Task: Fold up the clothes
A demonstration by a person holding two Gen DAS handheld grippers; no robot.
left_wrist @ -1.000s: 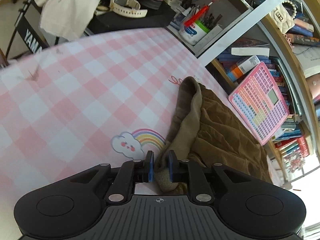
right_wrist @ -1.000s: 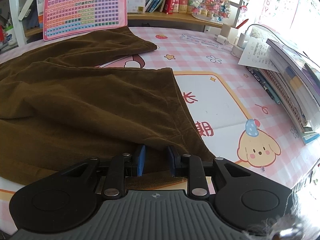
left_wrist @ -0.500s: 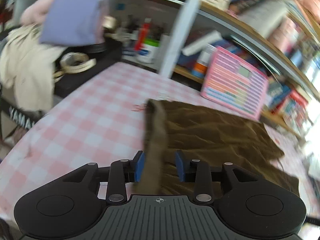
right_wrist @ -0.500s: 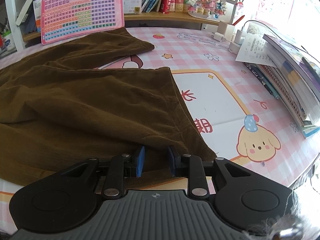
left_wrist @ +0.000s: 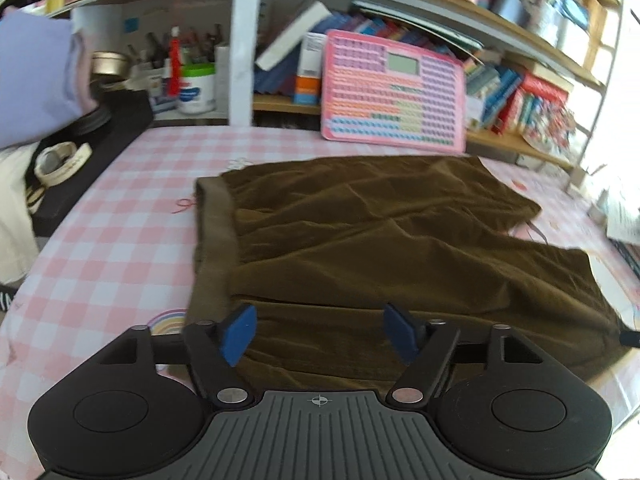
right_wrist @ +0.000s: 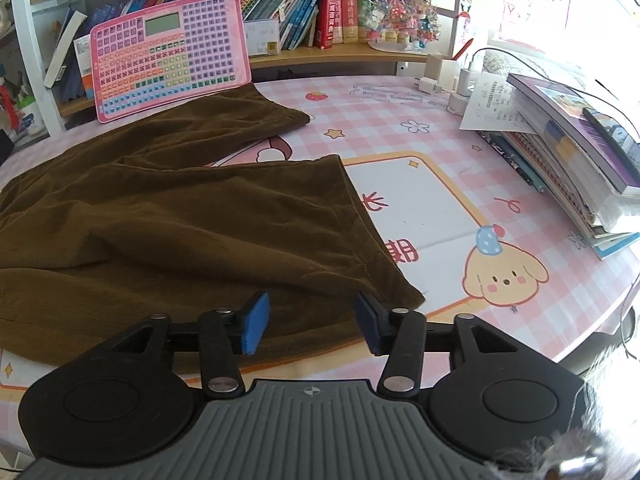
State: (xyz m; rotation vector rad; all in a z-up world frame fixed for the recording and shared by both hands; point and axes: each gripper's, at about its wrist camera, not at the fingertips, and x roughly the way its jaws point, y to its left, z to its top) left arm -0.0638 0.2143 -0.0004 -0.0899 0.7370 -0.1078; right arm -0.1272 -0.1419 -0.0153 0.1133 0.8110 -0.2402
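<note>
Trousers (left_wrist: 400,240) lie flat on the worktop (left_wrist: 120,240), long axis running between the hands, waistband just ahead of the left gripper (left_wrist: 320,334), a leg hem before the right gripper (right_wrist: 310,324), both freshly opened wide, gripping nothing.

Black tool (left_wrist: 320,338), blue pads (left_wrist: 239,334), silver screws.

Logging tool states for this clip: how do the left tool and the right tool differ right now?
The left tool stands wider open than the right tool. The left tool hangs over the waistband end of the brown trousers, the right tool over a leg hem. Both have just been opening; neither's pads press the cloth, and both point down at the same trousers on the pink checked table.
</note>
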